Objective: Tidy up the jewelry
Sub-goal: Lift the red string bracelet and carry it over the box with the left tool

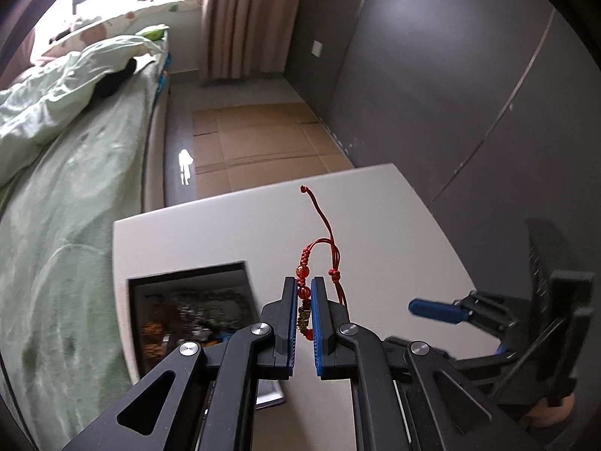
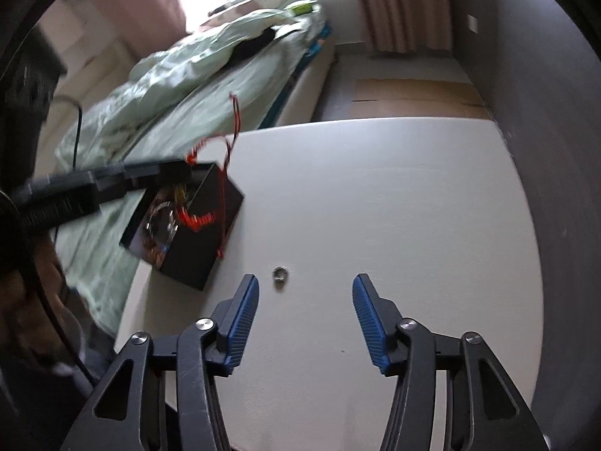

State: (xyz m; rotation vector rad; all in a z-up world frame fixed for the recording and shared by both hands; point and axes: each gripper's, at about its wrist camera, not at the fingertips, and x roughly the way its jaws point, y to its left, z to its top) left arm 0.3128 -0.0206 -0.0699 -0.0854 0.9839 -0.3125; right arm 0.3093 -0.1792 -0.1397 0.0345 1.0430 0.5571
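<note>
I count one red cord bracelet (image 1: 305, 293), one black jewelry box (image 2: 195, 221), one small silver ring (image 2: 279, 274) on one white table (image 2: 394, 206), two grippers, left (image 1: 303, 287) and right (image 2: 305, 287), and one bed (image 1: 67, 195).

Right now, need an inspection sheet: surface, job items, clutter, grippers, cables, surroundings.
Surface: white table, bare apart from the items below.
Job's things: red cord bracelet with beads, pinched and lifted in the air; black jewelry box open at the table's edge, jewelry inside, blurred; small silver ring loose on the table.
Clutter: nothing seen.
Grippers: left gripper shut on the bracelet, above the box; right gripper open, the ring lying just ahead of its left finger.
Cables: a dark cable at left, beside the bed.
Surroundings: bed with green bedding, pink curtain, flattened cardboard on the floor, grey wall.
</note>
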